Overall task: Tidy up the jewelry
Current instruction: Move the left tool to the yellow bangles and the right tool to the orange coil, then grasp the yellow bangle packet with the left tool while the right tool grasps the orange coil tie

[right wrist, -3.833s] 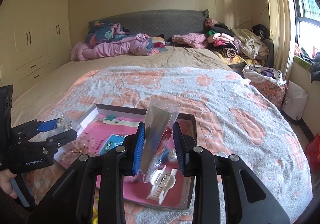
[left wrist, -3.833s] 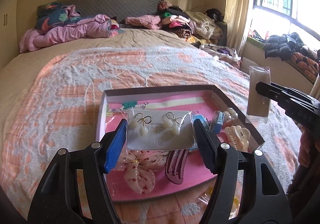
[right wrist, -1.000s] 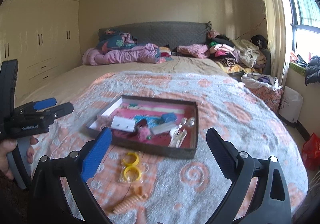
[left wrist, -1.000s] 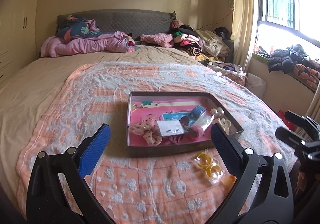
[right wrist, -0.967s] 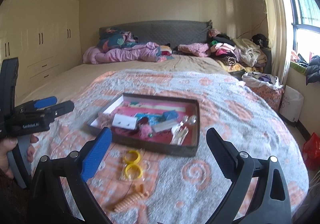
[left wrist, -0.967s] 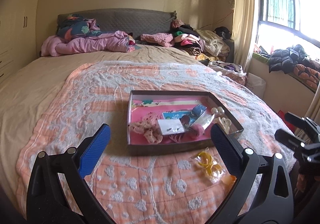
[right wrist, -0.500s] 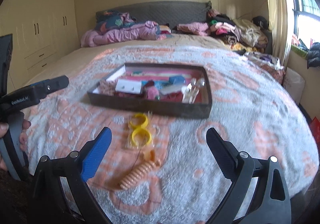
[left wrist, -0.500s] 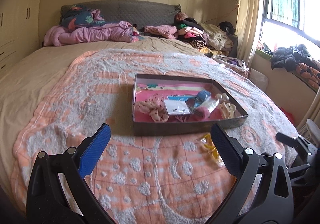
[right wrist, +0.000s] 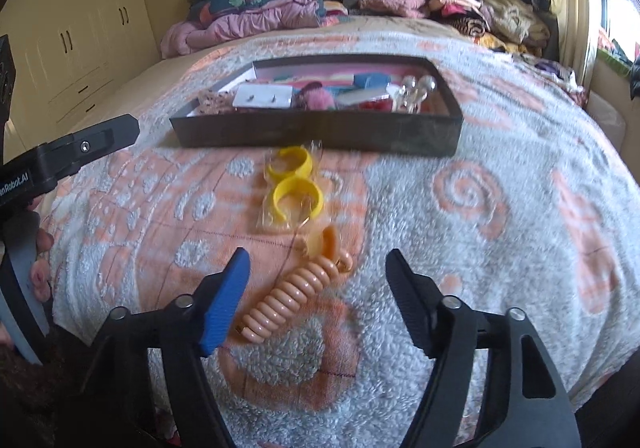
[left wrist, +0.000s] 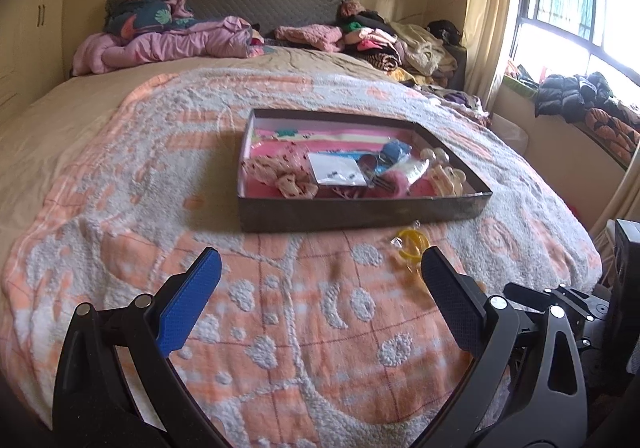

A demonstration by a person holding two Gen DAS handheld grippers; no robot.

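A dark shallow box [left wrist: 360,213] [right wrist: 320,134] with a pink lining sits on the bed and holds hair clips, a scrunchie and an earring card [left wrist: 338,172] [right wrist: 262,95]. In front of it a clear bag with two yellow rings [right wrist: 294,186] [left wrist: 408,243] lies on the blanket. An orange spiral hair clip [right wrist: 296,286] lies nearer me. My right gripper [right wrist: 318,276] is open and empty, low over the spiral clip. My left gripper [left wrist: 320,276] is open and empty, short of the box.
The bed has an orange and grey blanket [left wrist: 280,308]. Pink bedding [left wrist: 168,44] and a clothes pile [left wrist: 384,40] lie at the headboard. A window sill with jackets [left wrist: 580,100] is at right; wardrobes [right wrist: 80,32] at left.
Both grippers let go of their packets into the box, opened and drew back. In the last half second the right gripper dropped low towards the spiral clip; the left lowered slightly.
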